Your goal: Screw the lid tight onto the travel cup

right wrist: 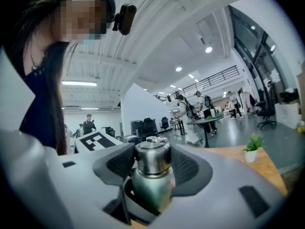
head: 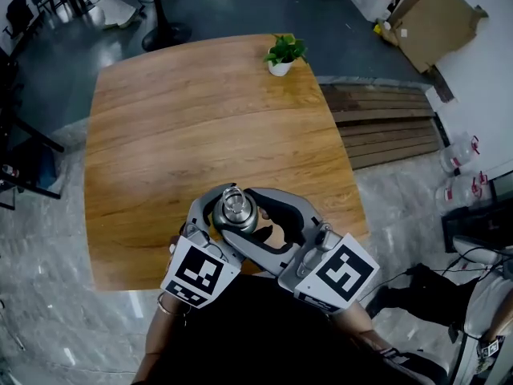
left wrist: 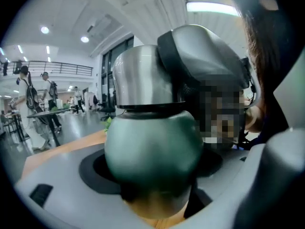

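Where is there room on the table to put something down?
Almost the whole table is bare, from the plant in the far right corner down to the near edge. It's crowded only there, where the left gripper holds the cup and the right gripper its lid.

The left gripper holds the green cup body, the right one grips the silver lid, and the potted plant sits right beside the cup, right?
No. The head view shows the potted plant at the table's far edge, well apart from the travel cup. The rest holds: the left gripper holds the green body, and the right gripper grips the silver lid.
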Action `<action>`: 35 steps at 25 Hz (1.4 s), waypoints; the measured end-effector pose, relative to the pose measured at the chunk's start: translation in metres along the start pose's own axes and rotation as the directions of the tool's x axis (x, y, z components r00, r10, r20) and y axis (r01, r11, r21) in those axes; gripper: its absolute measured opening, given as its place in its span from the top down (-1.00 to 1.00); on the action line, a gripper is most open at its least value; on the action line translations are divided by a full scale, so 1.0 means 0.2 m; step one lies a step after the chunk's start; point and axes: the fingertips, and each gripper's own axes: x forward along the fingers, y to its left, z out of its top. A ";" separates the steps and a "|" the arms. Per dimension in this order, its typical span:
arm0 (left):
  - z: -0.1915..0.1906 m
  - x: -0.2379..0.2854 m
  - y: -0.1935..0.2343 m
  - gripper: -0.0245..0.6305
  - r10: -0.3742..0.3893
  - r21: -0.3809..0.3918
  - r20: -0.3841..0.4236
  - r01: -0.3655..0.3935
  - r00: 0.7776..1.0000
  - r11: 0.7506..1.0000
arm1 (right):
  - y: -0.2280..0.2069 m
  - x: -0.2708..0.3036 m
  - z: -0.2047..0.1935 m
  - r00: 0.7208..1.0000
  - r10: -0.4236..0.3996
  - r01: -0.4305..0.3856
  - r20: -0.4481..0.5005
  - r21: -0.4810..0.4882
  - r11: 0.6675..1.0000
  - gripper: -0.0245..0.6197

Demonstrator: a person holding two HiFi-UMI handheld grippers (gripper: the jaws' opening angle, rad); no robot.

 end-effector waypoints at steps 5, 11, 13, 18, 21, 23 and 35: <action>0.00 -0.01 0.06 -0.34 0.108 0.004 -0.026 -0.108 0.994 0.994 | 0.00 0.02 0.02 0.999 -0.024 0.024 0.024 0.012 1.000 0.15; 0.01 -0.05 -0.08 -0.34 -0.153 0.049 0.002 0.153 0.988 0.987 | 0.06 0.01 -0.01 0.993 0.115 -0.114 -0.015 0.036 0.993 0.14; 0.00 -0.07 -0.11 -0.34 -0.210 0.054 -0.006 0.210 0.978 0.976 | 0.08 0.01 0.00 0.992 0.126 -0.125 -0.021 0.023 0.992 0.15; 0.00 -0.04 -0.04 -0.34 -0.074 0.008 -0.046 0.074 0.996 0.997 | 0.03 0.04 0.02 1.000 -0.002 0.002 0.015 -0.007 1.000 0.14; 0.00 -0.01 0.03 -0.34 0.066 0.006 -0.084 -0.065 0.994 0.998 | -0.02 0.04 0.02 0.996 -0.081 0.081 0.022 0.009 0.997 0.14; 0.00 -0.01 0.04 -0.34 0.088 0.010 -0.087 -0.088 0.992 0.996 | -0.03 0.04 0.01 0.997 -0.069 0.069 0.017 0.021 0.997 0.14; -0.02 -0.07 -0.19 -0.34 -0.308 0.054 -0.026 0.309 0.951 0.949 | 0.07 -0.01 -0.03 0.986 0.159 -0.157 -0.042 0.052 0.986 0.14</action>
